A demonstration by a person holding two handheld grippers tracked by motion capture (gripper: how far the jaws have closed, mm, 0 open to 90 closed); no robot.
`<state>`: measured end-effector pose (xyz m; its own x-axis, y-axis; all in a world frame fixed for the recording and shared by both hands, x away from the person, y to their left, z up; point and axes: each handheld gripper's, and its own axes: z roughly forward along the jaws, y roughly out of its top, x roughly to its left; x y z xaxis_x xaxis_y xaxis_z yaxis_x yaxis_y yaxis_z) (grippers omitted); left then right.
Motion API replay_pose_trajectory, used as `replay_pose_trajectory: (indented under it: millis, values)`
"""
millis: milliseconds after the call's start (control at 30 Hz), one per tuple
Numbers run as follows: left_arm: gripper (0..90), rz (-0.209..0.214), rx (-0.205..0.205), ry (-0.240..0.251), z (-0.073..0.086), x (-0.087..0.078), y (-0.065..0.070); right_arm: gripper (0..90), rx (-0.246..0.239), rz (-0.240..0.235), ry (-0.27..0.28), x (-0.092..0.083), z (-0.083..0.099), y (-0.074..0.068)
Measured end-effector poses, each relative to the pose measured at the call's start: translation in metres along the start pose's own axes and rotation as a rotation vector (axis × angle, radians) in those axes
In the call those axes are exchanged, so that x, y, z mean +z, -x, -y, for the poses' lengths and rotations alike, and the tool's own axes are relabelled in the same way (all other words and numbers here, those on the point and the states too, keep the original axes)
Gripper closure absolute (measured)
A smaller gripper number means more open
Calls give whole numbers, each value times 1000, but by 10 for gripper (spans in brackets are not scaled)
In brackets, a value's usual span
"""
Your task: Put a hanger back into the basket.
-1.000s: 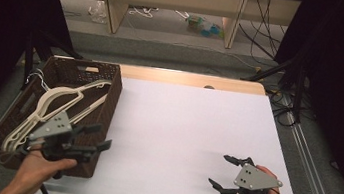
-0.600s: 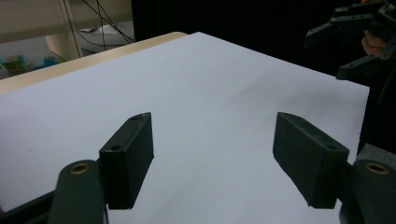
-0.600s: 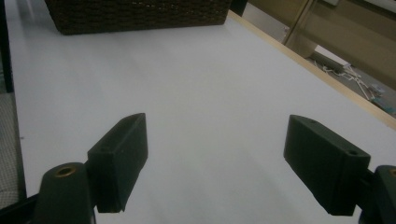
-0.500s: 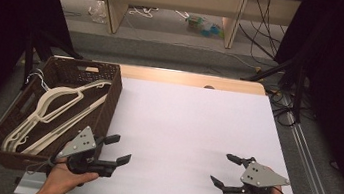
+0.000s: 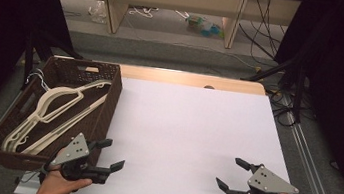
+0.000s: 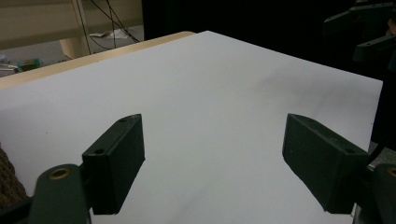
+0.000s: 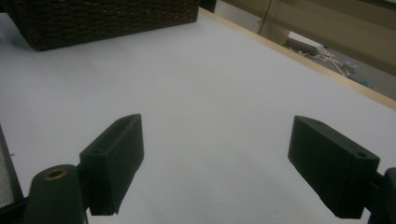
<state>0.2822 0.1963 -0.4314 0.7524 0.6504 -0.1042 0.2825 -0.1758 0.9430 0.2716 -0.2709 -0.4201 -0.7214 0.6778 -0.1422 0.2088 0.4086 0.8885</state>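
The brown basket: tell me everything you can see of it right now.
The basket is dark brown woven wicker, rectangular and open-topped, with a cut-out handle in its far wall. It stands upright at the table's left edge, partly on the white sheet. Cream hangers lie stacked inside it. Neither gripper touches it.

I see the hangers point(image 5: 52, 111) as a small bundle of cream plastic coat hangers lying flat and stacked on one another inside the dark brown woven basket point(image 5: 108, 106) at the left edge of the bench point(image 5: 191, 130). They lie slantwise along the basket, shoulders overlapping, with the thin wire hooks poking over its far left rim. The basket stands upright, its near corner just beside my left claw point(image 5: 111, 155).
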Motion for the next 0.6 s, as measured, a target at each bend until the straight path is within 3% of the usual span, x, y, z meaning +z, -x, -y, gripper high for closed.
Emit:
replay_pose_trajectory:
  millis: [67, 167, 600]
  values:
    - [207, 5, 23, -7, 0, 1, -1, 195, 7, -1, -2, -2, 2, -1]
    - [205, -1, 10, -12, 0, 1, 0, 196, 18, 14, -28, -2, 5, -1]
    - [205, 7, 8, 8, -1, 1, -1, 196, 35, 17, -10, -2, 5, 1]
